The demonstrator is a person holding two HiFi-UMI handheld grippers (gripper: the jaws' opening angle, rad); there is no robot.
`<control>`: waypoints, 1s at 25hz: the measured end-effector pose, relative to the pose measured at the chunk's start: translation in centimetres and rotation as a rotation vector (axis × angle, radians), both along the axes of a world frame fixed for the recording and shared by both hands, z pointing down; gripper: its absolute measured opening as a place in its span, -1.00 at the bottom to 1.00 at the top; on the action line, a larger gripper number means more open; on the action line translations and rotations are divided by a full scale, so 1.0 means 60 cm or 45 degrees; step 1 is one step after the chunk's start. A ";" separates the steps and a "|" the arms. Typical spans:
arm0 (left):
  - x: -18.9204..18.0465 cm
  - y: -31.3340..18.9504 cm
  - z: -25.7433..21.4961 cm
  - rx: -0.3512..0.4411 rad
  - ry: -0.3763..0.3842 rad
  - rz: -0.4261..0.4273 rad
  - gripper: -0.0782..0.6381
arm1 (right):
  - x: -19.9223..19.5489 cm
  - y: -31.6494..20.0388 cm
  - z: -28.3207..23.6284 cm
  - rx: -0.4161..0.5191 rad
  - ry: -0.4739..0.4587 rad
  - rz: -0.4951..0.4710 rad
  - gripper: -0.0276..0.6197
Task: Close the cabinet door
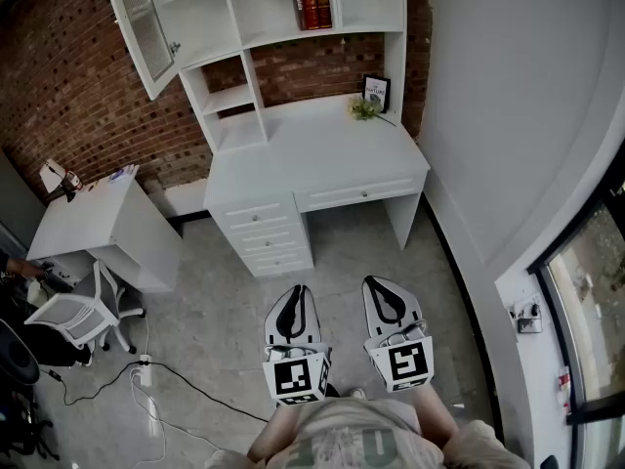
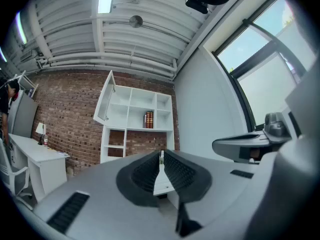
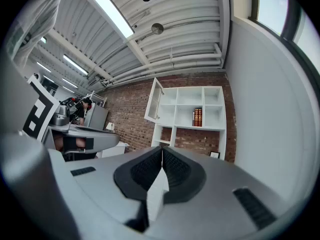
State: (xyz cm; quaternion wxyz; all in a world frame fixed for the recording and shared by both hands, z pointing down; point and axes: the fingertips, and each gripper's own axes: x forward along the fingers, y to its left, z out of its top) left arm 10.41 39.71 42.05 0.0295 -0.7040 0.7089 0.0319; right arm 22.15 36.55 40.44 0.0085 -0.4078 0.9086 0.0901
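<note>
A counter [image 1: 293,169] stands against the brick wall [image 1: 78,96], with a shelf unit [image 1: 244,27] on top of it. The cabinet door [image 1: 142,27] at the unit's upper left is swung out to the left. Books [image 1: 313,1] stand in an upper compartment, right of centre. A framed picture [image 1: 376,91] and a plant [image 1: 365,109] sit at the counter's back right corner. To the left is a smaller counter [image 1: 93,218], with a chair [image 1: 78,316] before it. The left claw [image 1: 296,289] and right claw [image 1: 376,283] are side by side, well in front of the counter.

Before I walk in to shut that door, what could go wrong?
Door hangs open high up, beyond the desk: long reach, a push could glance off. It looks glazed; a slam might crack it. Cable on the floor at left: possible trip.
</note>
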 end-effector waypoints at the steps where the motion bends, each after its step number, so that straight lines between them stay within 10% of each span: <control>1: -0.002 0.002 0.001 -0.002 0.004 -0.007 -0.67 | 0.002 0.002 -0.001 0.002 0.001 -0.002 -0.86; 25: -0.059 -0.019 0.000 -0.009 -0.015 -0.122 -0.67 | 0.026 -0.028 0.022 -0.051 -0.089 0.014 -0.86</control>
